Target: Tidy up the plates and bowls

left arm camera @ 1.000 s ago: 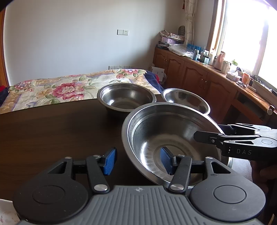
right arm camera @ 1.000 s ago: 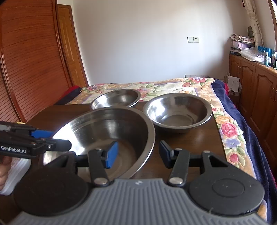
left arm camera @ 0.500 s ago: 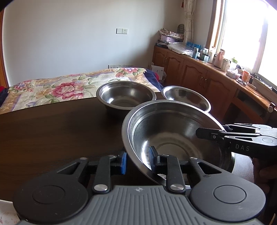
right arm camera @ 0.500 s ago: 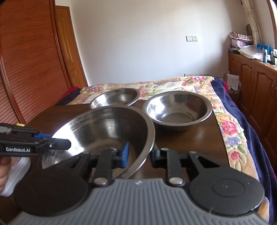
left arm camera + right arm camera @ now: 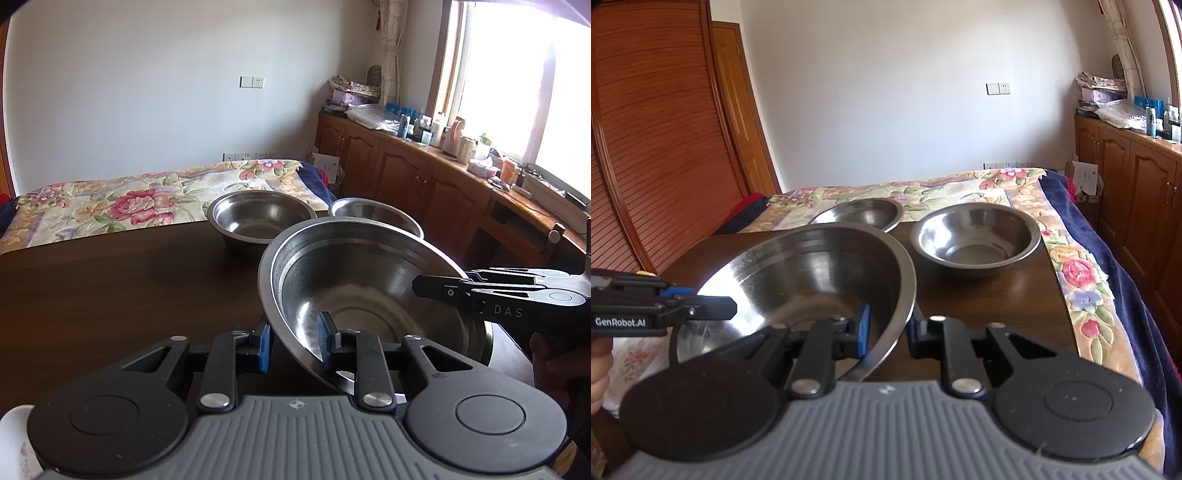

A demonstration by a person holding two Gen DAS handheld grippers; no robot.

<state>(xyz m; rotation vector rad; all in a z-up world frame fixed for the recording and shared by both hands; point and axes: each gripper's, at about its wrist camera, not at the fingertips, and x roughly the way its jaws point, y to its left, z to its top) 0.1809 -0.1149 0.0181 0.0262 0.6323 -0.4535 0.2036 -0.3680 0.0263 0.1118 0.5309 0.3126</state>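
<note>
While both grippers clamp one big bowl (image 5: 369,295) from opposite sides, it hangs tilted over the near part of the tabletop (image 5: 110,288). Nearest in the left wrist view, the left gripper (image 5: 293,341) has its blue pads closed on the bowl's near-left rim, one pad outside the wall and one inside. In the right wrist view the right gripper (image 5: 886,330) pinches the rim on the bowl's right side the same way, with the wall caught between its pads. Each gripper shows in the other's view: the right one reaches in from the right edge at the bowl's far rim, the left one from the left edge, with part of a hand (image 5: 598,373) under it. The bowl's right side looks higher than its left; whether its base touches the tabletop cannot be told.

Beyond it, two smaller steel bowls stand upright on the tabletop's far part, just beside each other. The deeper bowl (image 5: 975,240) sits on the right as the right wrist camera sees it, and the shallower bowl (image 5: 864,214) lies behind the big bowl's far rim, partly hidden.

Past the tabletop lies a bed (image 5: 960,184) with a flowered cover, and wooden cabinets (image 5: 406,170) run along the window wall.
</note>
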